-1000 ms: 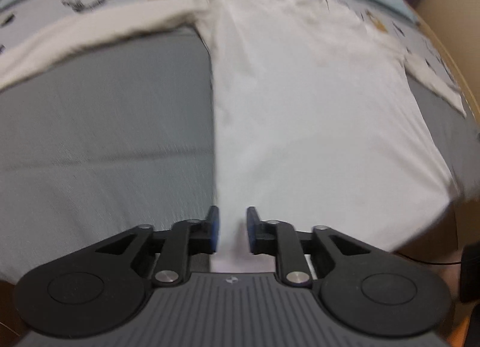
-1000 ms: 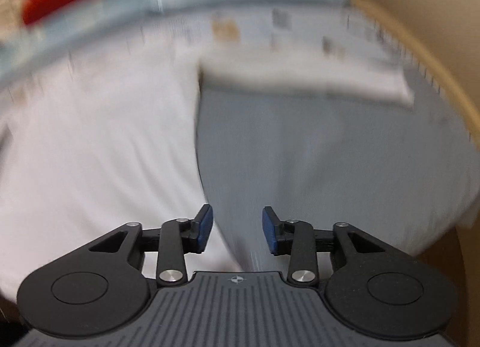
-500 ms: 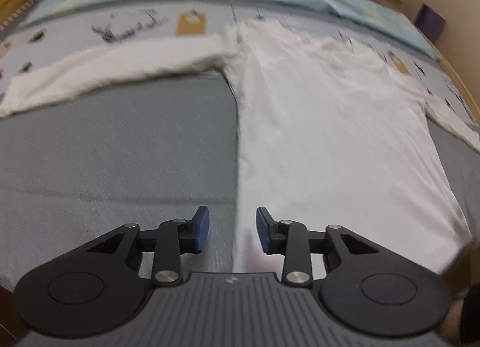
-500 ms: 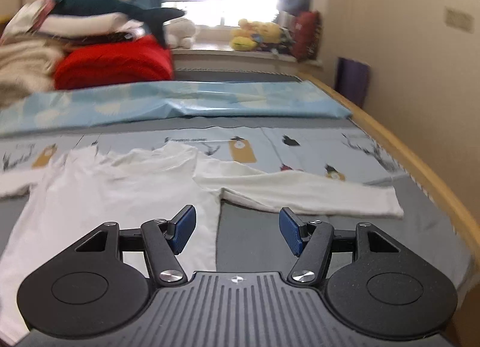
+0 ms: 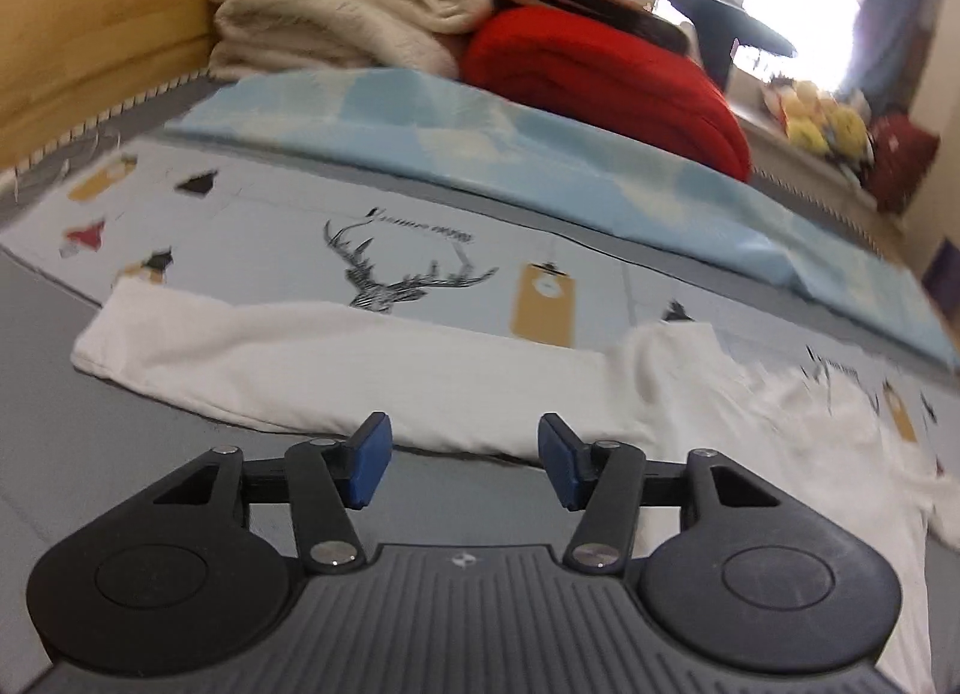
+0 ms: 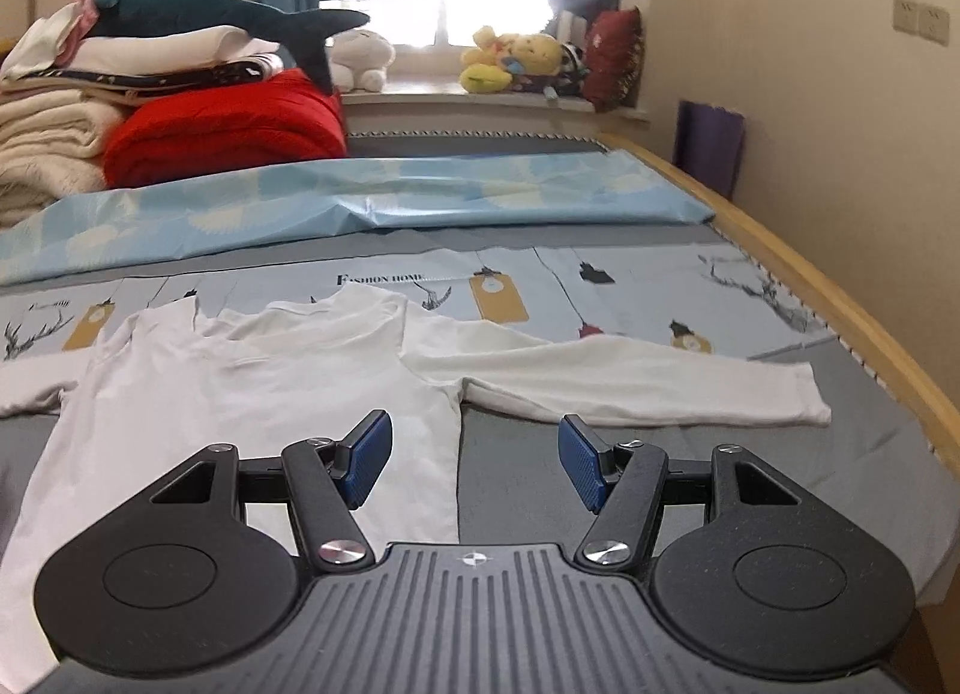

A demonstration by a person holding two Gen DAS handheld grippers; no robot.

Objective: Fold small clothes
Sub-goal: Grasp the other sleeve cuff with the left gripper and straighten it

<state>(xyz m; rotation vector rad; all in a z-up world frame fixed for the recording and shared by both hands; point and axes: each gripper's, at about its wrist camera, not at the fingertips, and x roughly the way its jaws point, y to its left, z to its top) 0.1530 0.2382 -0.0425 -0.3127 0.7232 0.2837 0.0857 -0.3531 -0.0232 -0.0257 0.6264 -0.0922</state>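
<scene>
Left wrist view: our left gripper [image 5: 462,466] has just been opening its jaws, now moderately wide with nothing between them, over the white shirt's [image 5: 372,376] sleeve at 12 o'clock. Our right gripper [image 6: 474,463] has also been opening and stands wide and empty. We see the shirt [image 6: 252,388] spread flat on the bed [image 6: 660,298], sleeves out toward 9 and 3 o'clock.

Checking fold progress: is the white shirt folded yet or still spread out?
Spread out. The white shirt lies flat on the bed, both sleeves stretched straight out to the sides, no fold visible.
</scene>
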